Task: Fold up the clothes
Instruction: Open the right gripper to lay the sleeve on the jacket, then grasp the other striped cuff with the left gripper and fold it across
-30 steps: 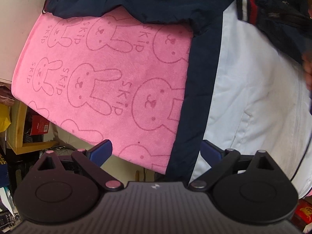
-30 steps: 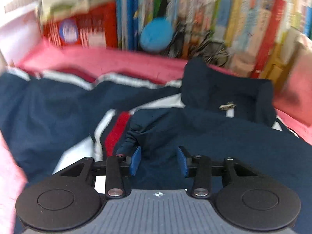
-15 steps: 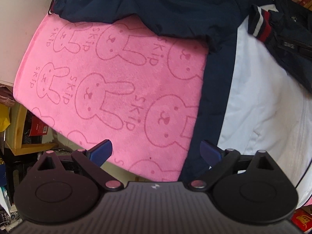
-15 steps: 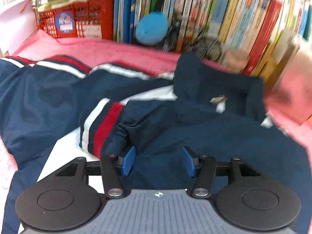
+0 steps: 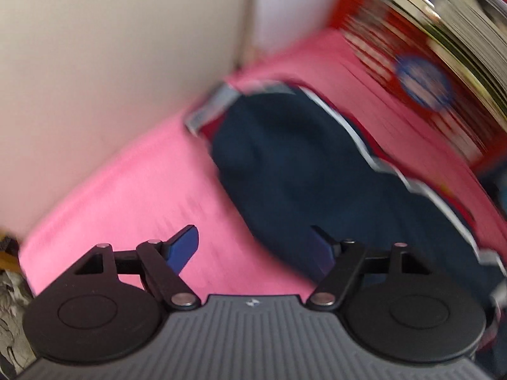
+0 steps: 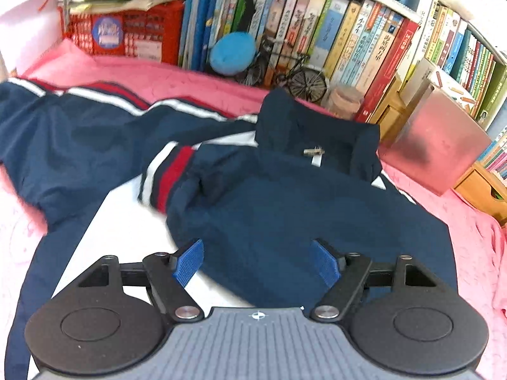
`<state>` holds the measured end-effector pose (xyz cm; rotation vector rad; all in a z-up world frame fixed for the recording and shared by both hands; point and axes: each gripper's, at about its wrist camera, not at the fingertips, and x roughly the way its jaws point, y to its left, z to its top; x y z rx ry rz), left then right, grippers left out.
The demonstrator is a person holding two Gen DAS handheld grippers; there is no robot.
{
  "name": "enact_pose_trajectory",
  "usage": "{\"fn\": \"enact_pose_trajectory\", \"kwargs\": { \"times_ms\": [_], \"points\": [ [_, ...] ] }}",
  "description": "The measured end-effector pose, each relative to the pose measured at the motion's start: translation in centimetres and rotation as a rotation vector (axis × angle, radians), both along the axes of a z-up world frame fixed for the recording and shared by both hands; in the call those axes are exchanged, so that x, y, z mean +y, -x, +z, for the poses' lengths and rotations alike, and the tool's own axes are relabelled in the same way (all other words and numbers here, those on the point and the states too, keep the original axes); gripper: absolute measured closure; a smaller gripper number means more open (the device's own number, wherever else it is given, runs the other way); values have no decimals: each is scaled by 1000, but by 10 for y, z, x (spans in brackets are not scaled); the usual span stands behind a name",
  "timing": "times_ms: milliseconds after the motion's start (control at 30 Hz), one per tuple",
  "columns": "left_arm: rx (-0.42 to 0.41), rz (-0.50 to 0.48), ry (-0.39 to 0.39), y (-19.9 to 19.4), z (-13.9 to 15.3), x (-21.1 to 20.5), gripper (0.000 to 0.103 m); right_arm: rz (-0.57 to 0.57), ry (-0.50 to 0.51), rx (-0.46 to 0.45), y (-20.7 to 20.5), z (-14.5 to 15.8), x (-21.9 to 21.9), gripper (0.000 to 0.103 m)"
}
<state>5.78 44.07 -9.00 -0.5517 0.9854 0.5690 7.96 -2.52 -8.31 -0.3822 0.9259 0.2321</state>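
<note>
A navy and white jacket (image 6: 285, 209) lies on a pink towel (image 6: 177, 79). One sleeve is folded across its chest, with the red and white cuff (image 6: 168, 177) near the white front panel (image 6: 126, 221). My right gripper (image 6: 256, 247) hovers over that folded sleeve with its jaws opening and nothing between them. The other sleeve (image 5: 301, 164) stretches out on the towel (image 5: 142, 190), and its striped cuff (image 5: 212, 110) lies near the wall. My left gripper (image 5: 252, 234) hangs over the sleeve's near edge, jaws closing, with no cloth pinched. The left wrist view is blurred.
A shelf of books (image 6: 348, 38) runs behind the towel, with a red basket (image 6: 126, 31), a blue ball (image 6: 233, 52), a toy bicycle (image 6: 301, 76) and a shiny pink box (image 6: 434, 136). A pale wall (image 5: 111, 47) bounds the left side.
The left wrist view swung from the towel's near edge and white panel to the outstretched sleeve by the wall, and its jaws narrowed. The right gripper rose and its jaws widened off the folded sleeve.
</note>
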Motion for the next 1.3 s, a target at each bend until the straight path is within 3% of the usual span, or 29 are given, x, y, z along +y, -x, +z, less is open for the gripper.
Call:
{"fn": "enact_pose_trajectory", "kwargs": {
  "times_ms": [233, 267, 333, 400, 533, 633, 833, 933, 967, 1000, 1100, 1167, 1233, 1300],
  "points": [
    [-48, 55, 28, -30, -33, 37, 30, 2, 39, 36, 22, 3, 16, 27],
    [-62, 62, 17, -30, -34, 37, 33, 4, 43, 40, 24, 4, 19, 27],
    [-95, 70, 0, -30, -34, 36, 71, 8, 52, 45, 29, 4, 22, 27],
    [-122, 89, 9, -29, -32, 35, 84, 10, 54, 46, 32, 5, 23, 27],
    [-179, 87, -41, -24, -15, 24, 90, -1, 54, 48, 36, 6, 20, 27],
    [-286, -3, -114, -18, 22, -7, 90, -19, 46, 38, 36, 9, 14, 27],
    [-488, -412, -85, -16, 98, -138, 89, -80, 16, -6, 29, 21, -16, 27],
    [-483, -696, -40, -15, 107, -228, 83, -142, -2, -28, 25, 27, -42, 26],
    [-459, -778, -30, -13, 102, -256, 74, -168, -13, -29, 24, 28, -53, 26],
    [-422, -834, -4, -12, 96, -276, 73, -195, -26, -27, 24, 28, -64, 24],
    [-305, -957, 81, -5, 76, -324, 73, -283, -91, -8, 24, 26, -98, 23],
    [-282, -983, 95, 10, 72, -333, 62, -319, -176, 16, 23, 23, -113, 22],
    [-262, -988, 81, 24, 70, -334, 36, -332, -266, 44, 22, 19, -122, 21],
    [-230, -993, 42, 33, 67, -334, 32, -316, -339, 73, 22, 13, -120, 20]
  ]
}}
